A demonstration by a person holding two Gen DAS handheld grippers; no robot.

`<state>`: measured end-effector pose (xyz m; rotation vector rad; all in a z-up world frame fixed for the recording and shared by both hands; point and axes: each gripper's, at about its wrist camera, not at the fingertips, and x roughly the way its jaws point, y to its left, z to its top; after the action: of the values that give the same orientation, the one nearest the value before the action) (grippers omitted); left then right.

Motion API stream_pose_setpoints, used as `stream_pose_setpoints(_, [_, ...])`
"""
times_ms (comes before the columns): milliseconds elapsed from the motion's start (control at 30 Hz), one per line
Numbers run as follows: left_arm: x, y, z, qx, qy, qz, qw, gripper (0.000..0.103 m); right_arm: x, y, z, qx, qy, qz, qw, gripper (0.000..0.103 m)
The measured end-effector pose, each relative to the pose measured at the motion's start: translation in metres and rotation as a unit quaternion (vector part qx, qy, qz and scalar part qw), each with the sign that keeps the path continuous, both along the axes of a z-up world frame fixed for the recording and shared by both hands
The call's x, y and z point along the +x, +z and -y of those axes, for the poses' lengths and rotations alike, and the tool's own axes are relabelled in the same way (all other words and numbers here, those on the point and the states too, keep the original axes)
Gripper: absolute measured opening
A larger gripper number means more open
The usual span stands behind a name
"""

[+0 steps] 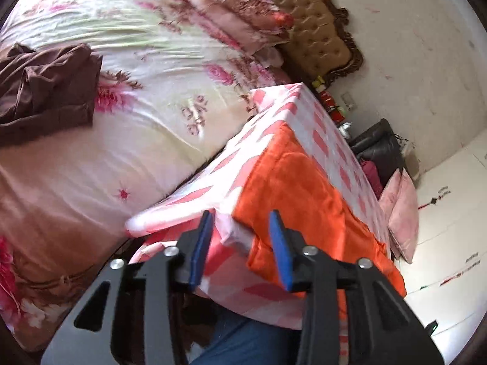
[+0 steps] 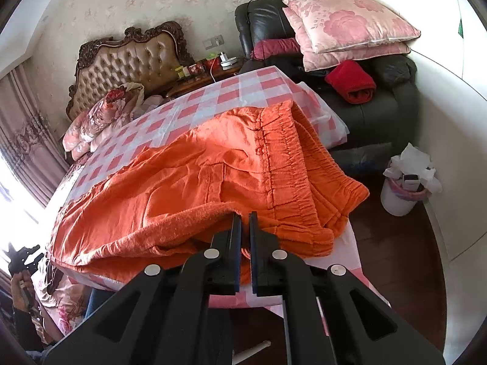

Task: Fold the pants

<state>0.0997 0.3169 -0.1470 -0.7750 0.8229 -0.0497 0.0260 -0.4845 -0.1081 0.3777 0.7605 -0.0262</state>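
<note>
Orange fleece pants (image 2: 213,167) lie spread over a table with a pink-and-white checked cloth (image 2: 213,94), the elastic waistband at the right. My right gripper (image 2: 245,214) is shut on a fuzzy edge of the pants, lifted a little off the table near its front edge. In the left wrist view the pants (image 1: 298,188) cover the near part of the table (image 1: 304,106) and hang over its edge. My left gripper (image 1: 242,214) hovers at the table's corner, open, its blue pads (image 1: 281,249) apart and pressing on nothing.
A bed with a floral cover (image 1: 137,106) stands beside the table, a brown garment (image 1: 45,91) lying on it. A black armchair (image 2: 380,115) holds pink pillows (image 2: 350,21) and a red garment (image 2: 350,82). A white bin (image 2: 401,188) stands on the floor.
</note>
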Motion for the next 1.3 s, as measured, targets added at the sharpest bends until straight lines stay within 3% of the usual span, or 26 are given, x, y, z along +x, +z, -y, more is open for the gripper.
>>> stream_pose_setpoints(100, [0.013, 0.005, 0.012, 0.041, -0.017, -0.018, 0.9989, 0.035, 0.004, 0.001, -0.004, -0.008, 0.003, -0.002, 1.0, 0.005])
stream_pose_setpoints(133, [0.017, 0.006, 0.017, 0.06, -0.025, -0.025, 0.9976, 0.023, 0.006, 0.003, -0.005, -0.011, 0.003, -0.002, 1.0, 0.005])
stream_pose_setpoints(233, [0.027, 0.011, 0.033, 0.137, -0.042, -0.044, 0.9887, 0.006, 0.015, 0.011, -0.008, -0.015, 0.006, -0.005, 1.0, 0.005])
stream_pose_setpoints(367, [0.038, 0.036, 0.039, 0.159, -0.051, -0.039, 0.9852, 0.002, 0.037, 0.032, -0.01, -0.002, 0.008, -0.008, 1.0, 0.005])
stream_pose_setpoints(433, [0.045, 0.062, 0.046, 0.156, -0.06, -0.021, 0.9857, 0.002, 0.05, 0.05, -0.003, 0.04, 0.009, 0.009, 0.999, 0.005])
stream_pose_setpoints(500, [0.037, 0.085, 0.049, 0.138, -0.057, 0.003, 0.9888, 0.002, 0.053, 0.064, 0.01, 0.076, -0.006, 0.03, 0.997, 0.005])
stream_pose_setpoints(567, [0.019, 0.089, 0.049, 0.111, -0.048, 0.016, 0.9925, 0.002, 0.049, 0.07, 0.024, 0.111, -0.021, 0.05, 0.992, 0.005])
stream_pose_setpoints(767, [-0.007, 0.015, 0.054, 0.05, -0.039, -0.044, 0.997, 0.002, 0.045, 0.037, 0.049, 0.169, -0.061, 0.027, 0.983, 0.005])
stream_pose_setpoints(1000, [-0.006, 0.008, 0.048, 0.043, -0.036, -0.032, 0.9979, 0.002, 0.034, 0.032, 0.052, 0.174, -0.063, 0.033, 0.982, 0.005])
stream_pose_setpoints(1133, [-0.019, 0.001, 0.034, 0.001, -0.013, -0.022, 0.9997, 0.021, 0.033, 0.032, 0.047, 0.159, -0.055, 0.033, 0.985, 0.005])
stream_pose_setpoints(1167, [-0.022, -0.004, 0.03, -0.019, -0.007, -0.022, 0.9996, 0.022, 0.033, 0.034, 0.045, 0.152, -0.053, 0.033, 0.986, 0.005])
stream_pose_setpoints(1233, [-0.029, -0.02, 0.021, -0.078, 0.007, -0.019, 0.9967, 0.036, 0.033, 0.035, 0.045, 0.145, -0.05, 0.033, 0.988, 0.005])
stream_pose_setpoints(1300, [-0.031, -0.031, 0.018, -0.128, 0.009, -0.01, 0.9917, 0.04, 0.033, 0.037, 0.044, 0.142, -0.048, 0.033, 0.988, 0.005])
